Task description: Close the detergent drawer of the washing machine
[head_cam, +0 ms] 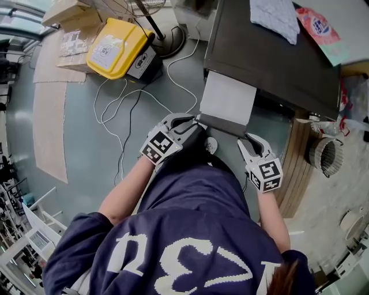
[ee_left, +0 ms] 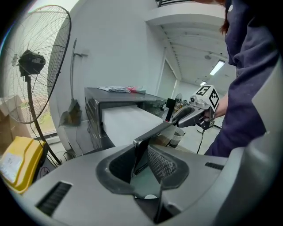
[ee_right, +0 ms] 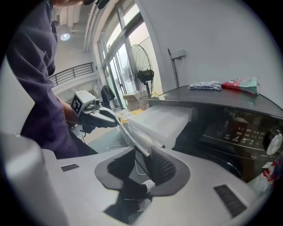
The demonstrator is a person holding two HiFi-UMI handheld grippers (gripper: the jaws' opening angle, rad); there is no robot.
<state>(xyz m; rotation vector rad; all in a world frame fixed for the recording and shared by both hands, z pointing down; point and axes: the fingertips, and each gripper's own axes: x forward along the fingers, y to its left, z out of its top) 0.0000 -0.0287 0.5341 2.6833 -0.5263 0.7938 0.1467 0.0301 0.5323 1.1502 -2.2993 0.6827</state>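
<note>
The white detergent drawer (head_cam: 228,98) stands pulled out from the dark washing machine (head_cam: 271,57), its grey front panel (head_cam: 222,124) toward me. My left gripper (head_cam: 193,122) holds the panel's left end, and my right gripper (head_cam: 245,141) holds its right end. In the left gripper view the panel's end (ee_left: 142,145) sits pinched in the left gripper (ee_left: 143,154), with the drawer (ee_left: 126,123) beyond. In the right gripper view the panel (ee_right: 132,134) runs into the right gripper (ee_right: 143,163), beside the machine's control face (ee_right: 239,130).
A yellow case (head_cam: 118,46), a fan base (head_cam: 170,40) and loose cables (head_cam: 127,109) lie on the floor left of the machine. A cloth (head_cam: 275,17) and a packet (head_cam: 320,26) rest on the machine's top. A ribbed hose (head_cam: 326,154) sits at the right.
</note>
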